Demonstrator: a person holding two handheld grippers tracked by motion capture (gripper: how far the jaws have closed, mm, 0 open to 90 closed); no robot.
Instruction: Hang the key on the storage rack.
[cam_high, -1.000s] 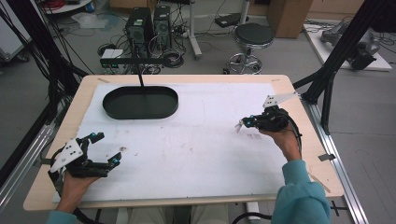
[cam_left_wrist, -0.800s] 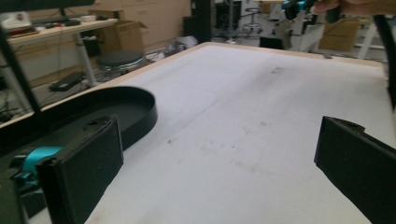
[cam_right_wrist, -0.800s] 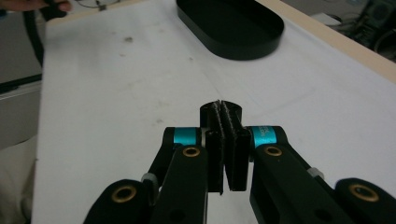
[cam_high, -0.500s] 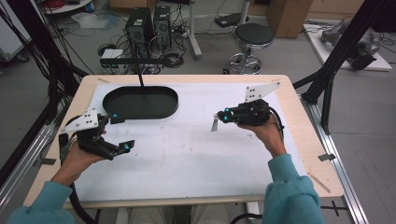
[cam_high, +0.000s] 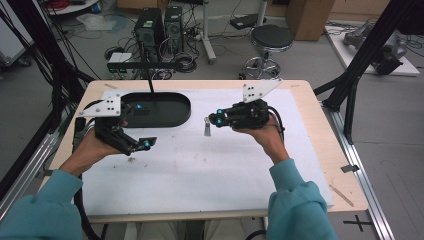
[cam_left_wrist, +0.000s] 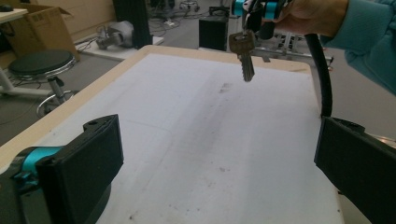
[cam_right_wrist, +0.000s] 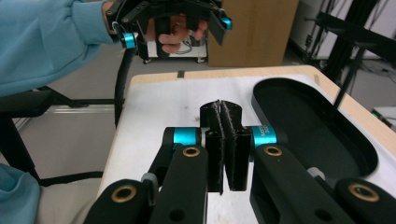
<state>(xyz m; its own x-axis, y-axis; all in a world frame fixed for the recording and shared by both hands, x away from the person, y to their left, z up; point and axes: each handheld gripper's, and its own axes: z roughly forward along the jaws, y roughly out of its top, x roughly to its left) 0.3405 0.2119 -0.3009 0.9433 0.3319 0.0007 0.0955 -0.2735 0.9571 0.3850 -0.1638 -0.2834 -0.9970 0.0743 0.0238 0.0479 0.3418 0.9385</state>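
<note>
A metal key (cam_left_wrist: 243, 51) hangs blade down from my right gripper (cam_high: 212, 120), whose jaws are shut on its head above the middle of the white mat (cam_high: 200, 165). The high view shows the key (cam_high: 207, 128) dangling just below those jaws. My right gripper (cam_right_wrist: 220, 109) has its pads pressed together, and the key is hidden under them there. My left gripper (cam_high: 142, 126) hovers over the mat's left part, beside the black oval tray (cam_high: 172, 119). Its jaws stand wide open with nothing between them, as the left gripper view (cam_left_wrist: 215, 158) shows.
The oval tray (cam_right_wrist: 327, 140) lies at the table's far left, with a thin black rod (cam_high: 149, 85) rising behind it. A wooden stick (cam_high: 341, 195) rests near the table's front right edge. Beyond the table stand a stool (cam_high: 271, 37) and computer cases (cam_high: 160, 25).
Both hands have lifted. My left gripper went from the front left corner up toward the tray. My right gripper carried the key leftward toward the middle.
</note>
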